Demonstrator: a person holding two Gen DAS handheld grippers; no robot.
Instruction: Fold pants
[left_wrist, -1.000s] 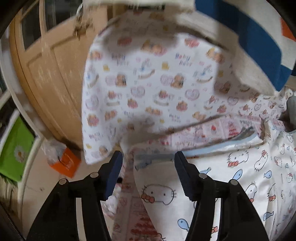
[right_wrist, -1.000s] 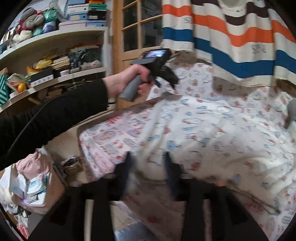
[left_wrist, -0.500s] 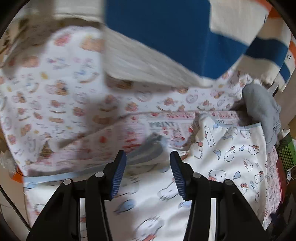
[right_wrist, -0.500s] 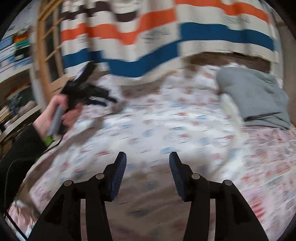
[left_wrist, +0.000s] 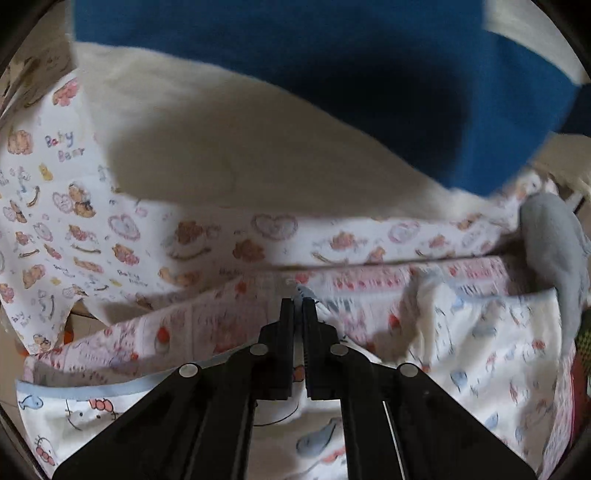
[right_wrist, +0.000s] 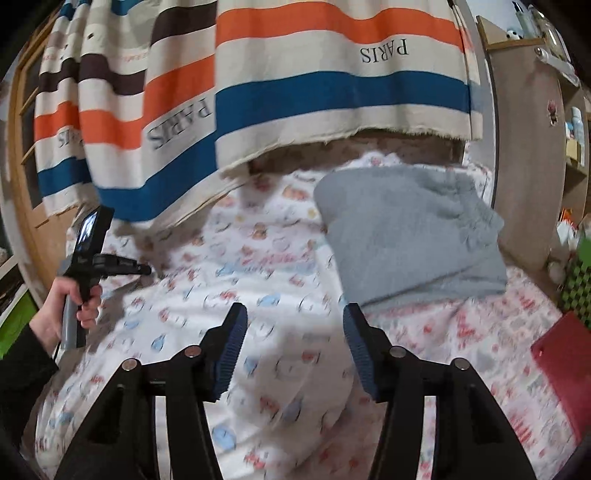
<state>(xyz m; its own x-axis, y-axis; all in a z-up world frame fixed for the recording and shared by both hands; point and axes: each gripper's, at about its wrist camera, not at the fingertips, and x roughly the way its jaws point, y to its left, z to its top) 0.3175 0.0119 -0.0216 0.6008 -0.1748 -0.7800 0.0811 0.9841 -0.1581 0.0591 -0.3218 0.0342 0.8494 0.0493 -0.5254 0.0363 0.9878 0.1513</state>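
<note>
Pinching a light-blue edge of the pants (left_wrist: 498, 332), your left gripper (left_wrist: 298, 306) has its jaws pressed together with only a sliver of fabric between them. The pants, white with a cat-and-fish print, lie spread across the bed (right_wrist: 480, 332) below both grippers, their far side running under the grey folded garment (right_wrist: 410, 236). Your right gripper (right_wrist: 291, 332) hovers above the middle of the pants with its jaws spread wide and nothing between them.

That left hold looks shallow, near the very hem, so a quick lift could probably pull the cloth free and drop the edge back in a heap. The patterned bed sheet (left_wrist: 207, 325) lies just beside the pinch; whether some of it is caught too cannot be told, and dragging it would wrinkle the surface you fold on. The striped curtain (right_wrist: 332, 88) hangs low over the far side, and a high swing could brush it. With one side unheld, the fold may go skewed unless your right gripper takes an edge first.
</note>
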